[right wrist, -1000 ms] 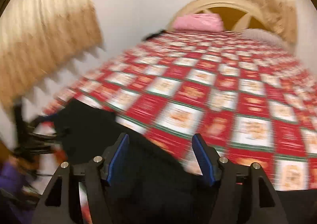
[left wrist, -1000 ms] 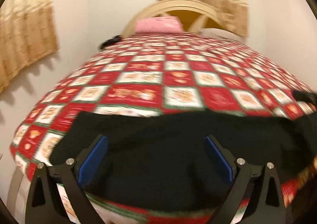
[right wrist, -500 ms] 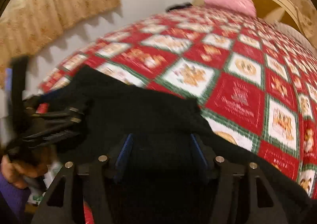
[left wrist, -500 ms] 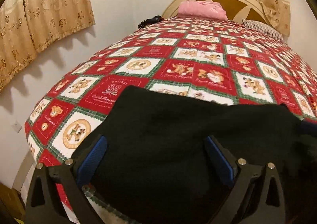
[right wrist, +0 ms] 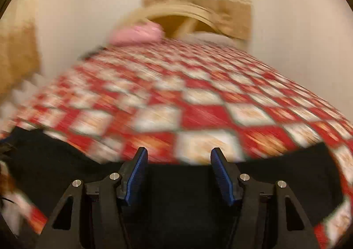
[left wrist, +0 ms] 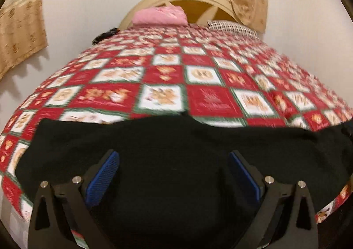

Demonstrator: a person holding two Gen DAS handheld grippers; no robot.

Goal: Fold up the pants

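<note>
The black fabric pants (left wrist: 176, 160) lie spread across the near end of the bed's red-and-white patchwork quilt (left wrist: 167, 85). Both the left gripper (left wrist: 174, 174) and right gripper (right wrist: 178, 171) hover with jaws open, gripping nothing; a hasty pinch risks catching quilt too, or one layer only

Your right wrist view is smeared throughout: the quilt (right wrist: 198, 103) squares carry no readable motifs and the pink bundle (right wrist: 136, 34) at 12 o'clock is a streak. The black pants (left wrist: 176, 160) run off the left wrist view's edge at 6 and 3 o'clock. A dark item (left wrist: 106, 35) at 11 o'clock is too small to tell. Whether either tool's pads touch cloth, you can't tell.
</note>
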